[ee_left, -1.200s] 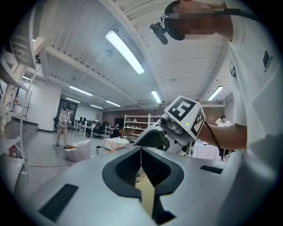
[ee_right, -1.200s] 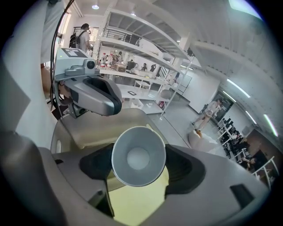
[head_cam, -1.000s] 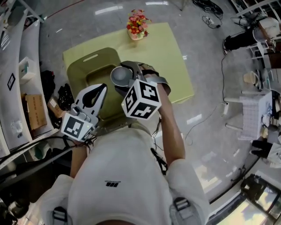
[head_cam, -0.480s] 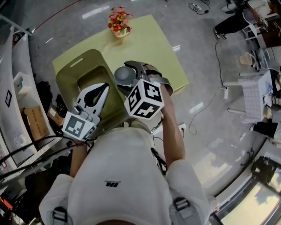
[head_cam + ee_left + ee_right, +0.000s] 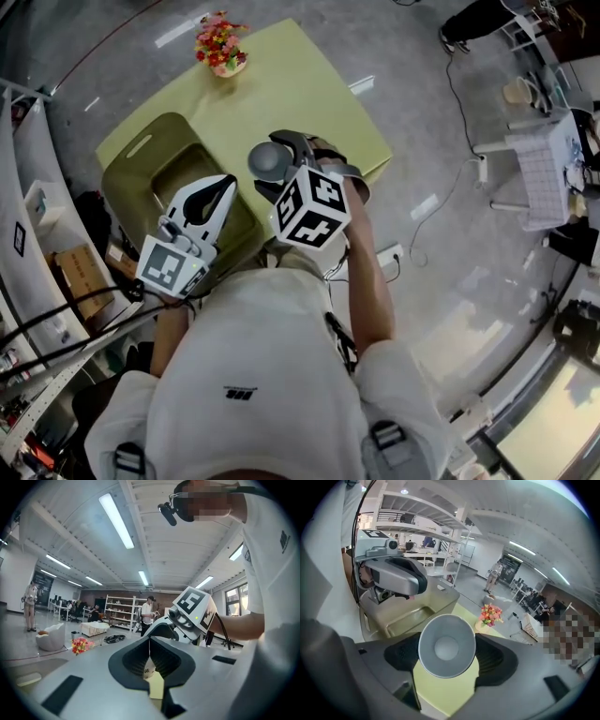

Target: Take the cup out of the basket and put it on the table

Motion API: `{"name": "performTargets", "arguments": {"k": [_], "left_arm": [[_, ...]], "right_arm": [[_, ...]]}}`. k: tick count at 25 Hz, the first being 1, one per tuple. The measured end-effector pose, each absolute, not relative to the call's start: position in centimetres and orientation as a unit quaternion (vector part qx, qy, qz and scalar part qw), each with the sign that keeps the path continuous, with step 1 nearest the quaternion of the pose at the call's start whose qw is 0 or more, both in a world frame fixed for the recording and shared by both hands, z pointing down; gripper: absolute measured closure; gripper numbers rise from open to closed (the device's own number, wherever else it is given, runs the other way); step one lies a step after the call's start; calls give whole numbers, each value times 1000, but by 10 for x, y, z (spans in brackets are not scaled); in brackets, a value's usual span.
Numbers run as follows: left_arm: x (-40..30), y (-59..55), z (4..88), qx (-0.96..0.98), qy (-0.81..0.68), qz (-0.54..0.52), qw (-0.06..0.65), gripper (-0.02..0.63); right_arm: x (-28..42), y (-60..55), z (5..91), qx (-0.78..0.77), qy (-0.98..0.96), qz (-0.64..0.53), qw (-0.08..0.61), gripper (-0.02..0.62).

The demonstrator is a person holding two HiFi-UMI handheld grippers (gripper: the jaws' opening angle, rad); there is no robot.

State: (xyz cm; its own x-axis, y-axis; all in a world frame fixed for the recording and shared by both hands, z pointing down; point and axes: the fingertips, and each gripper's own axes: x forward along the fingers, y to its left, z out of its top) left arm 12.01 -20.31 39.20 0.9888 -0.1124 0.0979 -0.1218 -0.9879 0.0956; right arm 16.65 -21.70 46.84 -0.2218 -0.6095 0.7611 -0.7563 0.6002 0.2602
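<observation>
cup (image 5: 267,159) carried off basket (image 5: 141,173), over table (image 5: 309,94); flowers (image 5: 217,44) beyond

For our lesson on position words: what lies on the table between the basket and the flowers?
Nothing. In the head view, the stretch of table between the basket and the flowers is bare.

Small bouquet of red and yellow flowers (image 5: 217,45) in a pale pot near the tabletop's (image 5: 309,98) far corner. Cardboard box (image 5: 80,274) beyond the left edge, well apart.
</observation>
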Motion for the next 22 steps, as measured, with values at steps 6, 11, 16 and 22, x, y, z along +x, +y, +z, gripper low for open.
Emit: {"name": "performTargets", "arguments": {"k": [6,11,16,22], "left_arm": [[140,-195,404,996,-35,61,52,594],[156,-189,415,996,-18,71,56,594],[168,-184,425,994,-1,88,57,594],[188,-178,437,993,17,106,58,594]], "right_arm": [[183,-205,498,450,-768,114,441,241],[200,-194,526,460,-756,138,445,241],[214,-188,552,476,-746,159,439,241],[236,-182,595,489,-730,179,443,241]]}}
